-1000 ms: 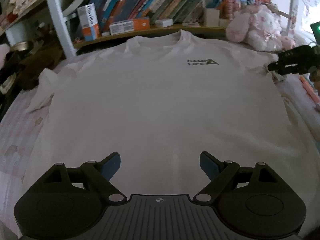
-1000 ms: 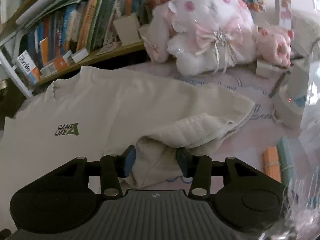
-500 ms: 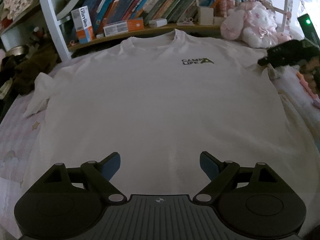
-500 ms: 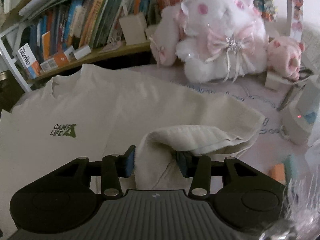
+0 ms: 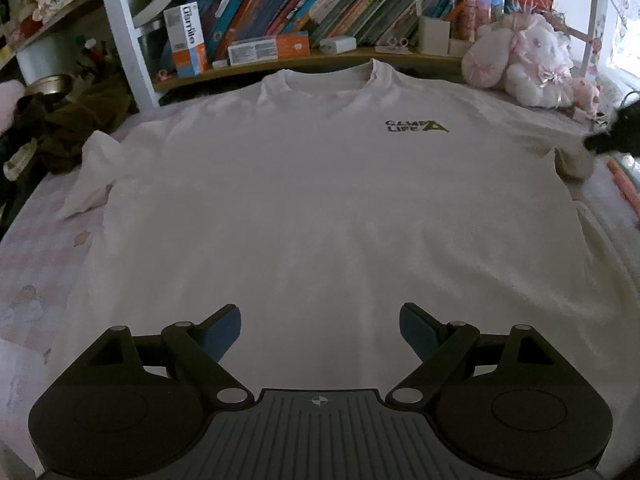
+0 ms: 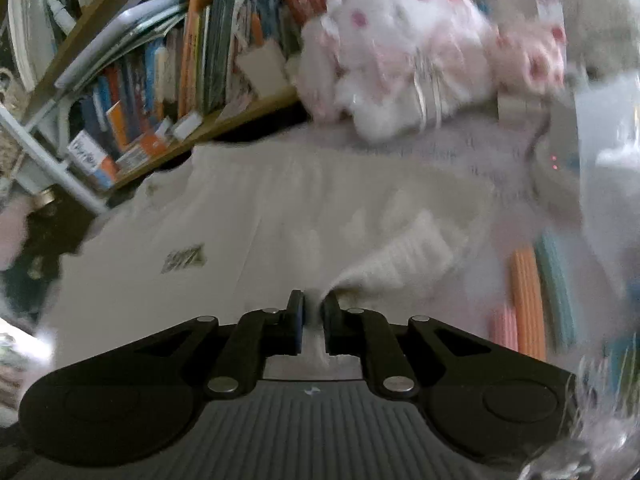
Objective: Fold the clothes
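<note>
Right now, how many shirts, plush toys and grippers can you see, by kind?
Shirts: 1, the white T-shirt
Plush toys: 2, a big pink one and a small one
Grippers: 2, left and right
Total: 5

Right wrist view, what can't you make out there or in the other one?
- Right wrist: motion blur smears the shirt logo and plush toy.
- Right wrist: sleeve fabric between the right gripper fingers; grip depth unclear.
- Left wrist: shirt hem hidden behind left gripper.
</note>
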